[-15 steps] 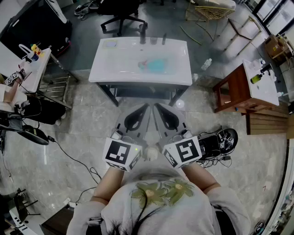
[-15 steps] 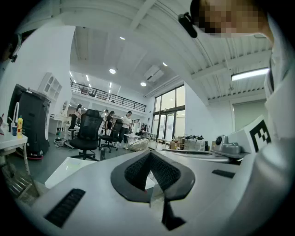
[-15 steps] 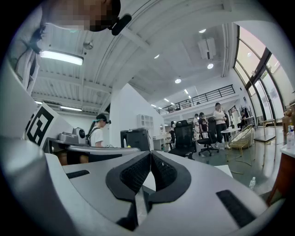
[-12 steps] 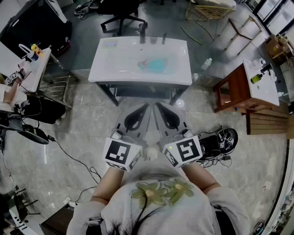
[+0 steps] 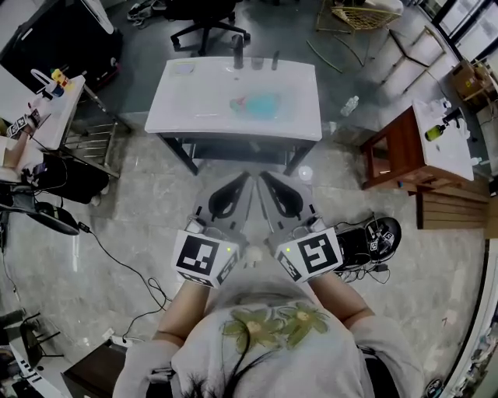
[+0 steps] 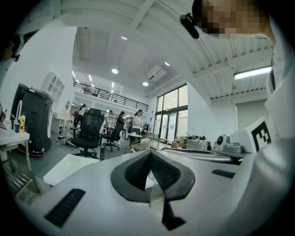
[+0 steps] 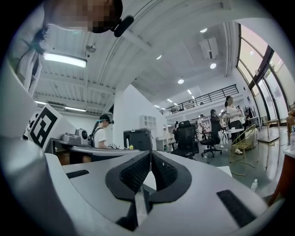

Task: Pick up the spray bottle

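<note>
A teal spray bottle [image 5: 259, 104] lies on the white table [image 5: 194, 109] ahead of me in the head view. Both grippers are held side by side near my body, well short of the table and pointing toward it. My left gripper [image 5: 247, 178] has its jaws together with nothing between them, and the left gripper view [image 6: 150, 155] shows the same. My right gripper [image 5: 263, 176] is likewise shut and empty, its pads meeting in the right gripper view [image 7: 150, 155]. The bottle does not show in either gripper view.
A black office chair [image 5: 206, 19] stands behind the table. A brown wooden side table [image 5: 393, 151] with a white top and bottles is at the right. Cables and a dark bag [image 5: 372, 241] lie on the floor by my right. A cart [image 5: 47, 101] stands at the left.
The head view has shifted slightly, so the table sits a little higher in the picture. Both grippers stay together and shut in the same place.
</note>
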`<control>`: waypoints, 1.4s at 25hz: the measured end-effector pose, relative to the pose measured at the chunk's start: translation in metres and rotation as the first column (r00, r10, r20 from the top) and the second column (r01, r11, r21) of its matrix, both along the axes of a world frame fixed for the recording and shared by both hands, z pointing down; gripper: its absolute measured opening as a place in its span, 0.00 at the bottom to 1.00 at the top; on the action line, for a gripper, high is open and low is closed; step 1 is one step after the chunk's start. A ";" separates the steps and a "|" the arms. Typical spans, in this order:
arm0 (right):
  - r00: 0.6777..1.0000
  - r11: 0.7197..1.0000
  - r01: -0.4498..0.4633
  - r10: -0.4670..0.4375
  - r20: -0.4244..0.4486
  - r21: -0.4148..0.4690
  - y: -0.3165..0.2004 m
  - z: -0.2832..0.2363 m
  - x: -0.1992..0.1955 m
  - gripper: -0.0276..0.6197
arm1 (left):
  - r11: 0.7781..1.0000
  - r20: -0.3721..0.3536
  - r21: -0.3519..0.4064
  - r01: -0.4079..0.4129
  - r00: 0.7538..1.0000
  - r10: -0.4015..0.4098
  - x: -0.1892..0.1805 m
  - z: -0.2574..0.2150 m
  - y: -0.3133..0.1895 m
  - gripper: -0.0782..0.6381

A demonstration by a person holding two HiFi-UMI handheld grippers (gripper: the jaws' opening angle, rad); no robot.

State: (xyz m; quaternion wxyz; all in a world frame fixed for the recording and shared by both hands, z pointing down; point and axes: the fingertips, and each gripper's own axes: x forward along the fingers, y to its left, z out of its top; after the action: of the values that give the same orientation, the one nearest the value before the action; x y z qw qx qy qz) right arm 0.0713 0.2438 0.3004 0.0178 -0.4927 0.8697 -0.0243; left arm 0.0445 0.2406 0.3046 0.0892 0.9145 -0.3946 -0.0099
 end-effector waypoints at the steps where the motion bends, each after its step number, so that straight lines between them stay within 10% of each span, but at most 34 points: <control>1: 1.000 1.000 0.003 -0.003 -0.003 0.000 0.000 0.001 0.002 0.08 | 1.000 0.000 -0.002 0.004 1.000 -0.004 0.000 0.002 0.000 0.12; 35: 0.991 0.999 0.026 -0.031 -0.127 -0.036 -0.167 0.028 -0.050 0.08 | 0.997 -0.002 -0.072 -0.008 1.000 0.008 -0.056 0.032 -0.170 0.12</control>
State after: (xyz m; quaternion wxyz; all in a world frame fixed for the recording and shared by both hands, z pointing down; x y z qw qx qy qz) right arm 0.0216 0.0767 0.3288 -0.0467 -0.4810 0.8755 -0.0081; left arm -0.0115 0.0702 0.3368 0.1227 0.9122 -0.3909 0.0039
